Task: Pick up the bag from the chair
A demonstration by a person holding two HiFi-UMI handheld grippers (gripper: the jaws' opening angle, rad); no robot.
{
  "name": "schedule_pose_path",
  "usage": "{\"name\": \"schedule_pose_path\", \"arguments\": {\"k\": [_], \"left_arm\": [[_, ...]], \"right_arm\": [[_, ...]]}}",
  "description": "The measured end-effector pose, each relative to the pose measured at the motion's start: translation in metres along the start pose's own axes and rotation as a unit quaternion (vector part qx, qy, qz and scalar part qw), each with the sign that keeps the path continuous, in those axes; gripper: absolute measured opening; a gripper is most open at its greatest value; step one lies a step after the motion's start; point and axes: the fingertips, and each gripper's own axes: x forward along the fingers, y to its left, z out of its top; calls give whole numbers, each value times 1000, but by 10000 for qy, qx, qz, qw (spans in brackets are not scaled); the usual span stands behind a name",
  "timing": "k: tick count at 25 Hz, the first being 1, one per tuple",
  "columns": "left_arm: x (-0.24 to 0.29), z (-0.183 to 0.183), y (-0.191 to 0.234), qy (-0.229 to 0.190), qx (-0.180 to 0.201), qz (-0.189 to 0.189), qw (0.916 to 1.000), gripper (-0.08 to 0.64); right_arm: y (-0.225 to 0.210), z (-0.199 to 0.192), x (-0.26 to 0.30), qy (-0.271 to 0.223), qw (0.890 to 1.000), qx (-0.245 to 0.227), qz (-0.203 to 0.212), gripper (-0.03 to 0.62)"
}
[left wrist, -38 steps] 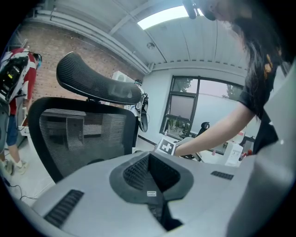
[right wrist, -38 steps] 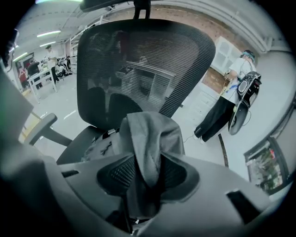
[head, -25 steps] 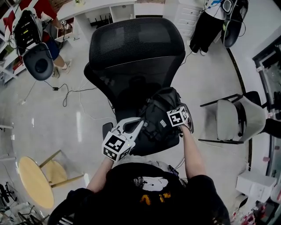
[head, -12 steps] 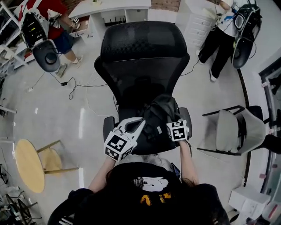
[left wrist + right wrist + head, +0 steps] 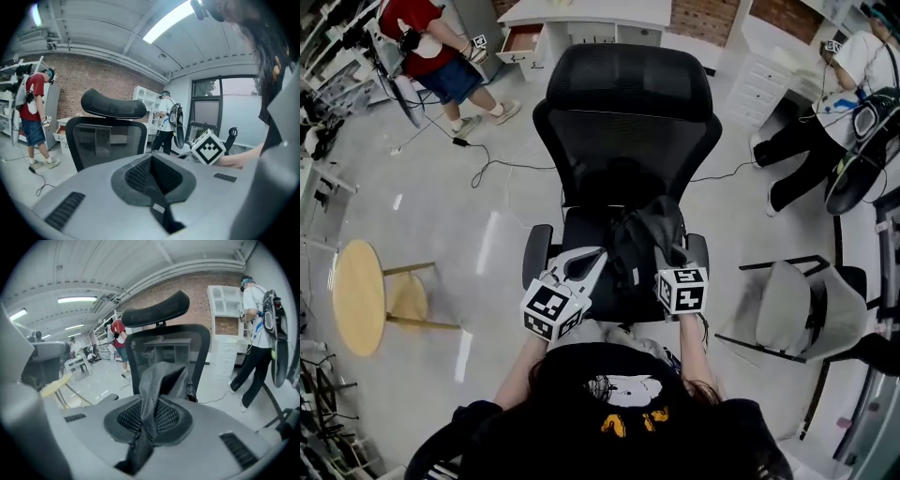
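Observation:
A black bag (image 5: 642, 239) rests on the seat of a black mesh office chair (image 5: 623, 122), straight in front of me. My right gripper (image 5: 667, 255) is shut on a fold of the bag's dark fabric (image 5: 157, 380), which rises between the pads; its jaws (image 5: 150, 416) have just been closing on it. My left gripper (image 5: 598, 255) is at the bag's left side with its jaws (image 5: 152, 176) together. A thin dark strip with a small tag lies in their seam, and I cannot tell what it is. The right gripper's marker cube (image 5: 208, 146) shows in the left gripper view.
A round wooden stool (image 5: 358, 295) stands at the left and a grey chair (image 5: 797, 305) at the right. A cable (image 5: 487, 164) lies on the floor left of the office chair. People stand at the back left (image 5: 431, 47) and back right (image 5: 834, 103).
The right gripper has risen and drawn back toward me with the bag's top, pulling the bag into a taller, narrower shape. The left gripper has shifted slightly along the bag's left side.

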Motion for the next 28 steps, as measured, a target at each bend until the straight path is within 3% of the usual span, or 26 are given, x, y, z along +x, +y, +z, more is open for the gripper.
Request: {"name": "schedule_pose_path", "arguments": {"k": [7, 15, 28], "left_arm": [[-26, -1, -29, -127, -37, 485, 9987, 5], [-55, -18, -49, 48, -157, 908, 9957, 5], [-82, -37, -56, 219, -213, 914, 9953, 5]], "right_arm": [[15, 21, -56, -463, 9979, -124, 435, 28], [34, 24, -93, -706, 9931, -49, 934, 26], [77, -16, -113, -333, 9932, -179, 1097, 26]]}}
